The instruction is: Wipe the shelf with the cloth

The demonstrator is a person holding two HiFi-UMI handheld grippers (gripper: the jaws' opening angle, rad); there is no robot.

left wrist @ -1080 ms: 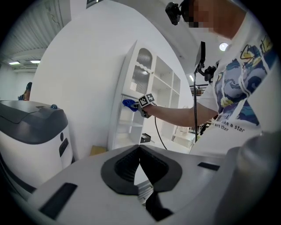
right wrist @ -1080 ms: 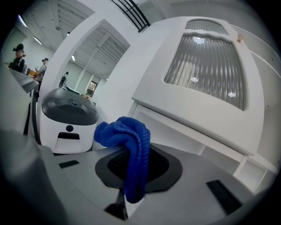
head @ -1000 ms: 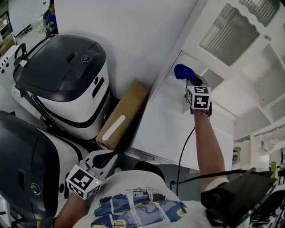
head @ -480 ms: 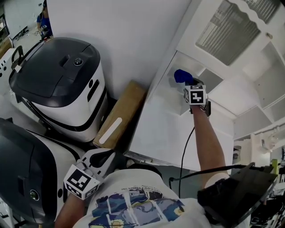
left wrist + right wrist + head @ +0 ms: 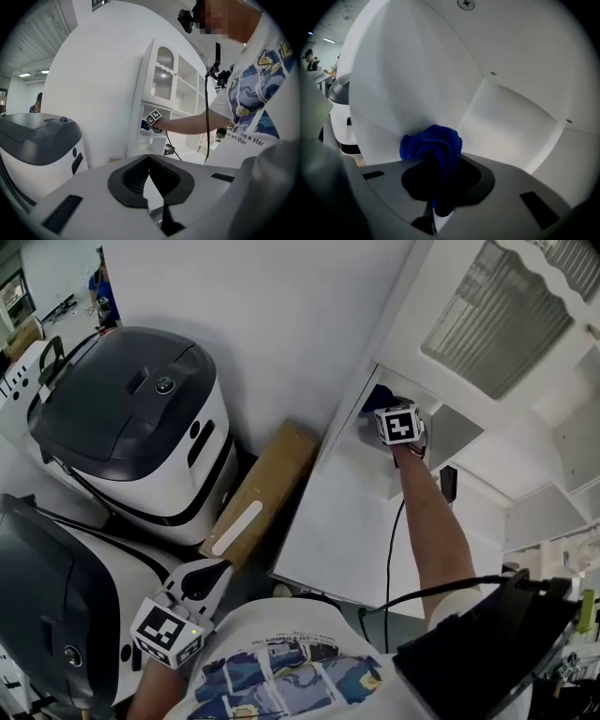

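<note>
A bunched blue cloth is pinched in my right gripper, which is shut on it. In the head view that gripper reaches into an open compartment of the white shelf unit, with the cloth against the compartment's inner side wall. The left gripper view shows the same reach from afar, the cloth inside the shelf unit. My left gripper is shut on nothing and hangs low by my body, far from the shelf.
Two large white and dark grey machines stand left of the shelf unit. A brown cardboard box leans between them and the cabinet. A black cable trails along my right arm. A person stands far off.
My right gripper has pushed the cloth up and deeper into the shelf compartment. The left gripper has stayed low at my side.
</note>
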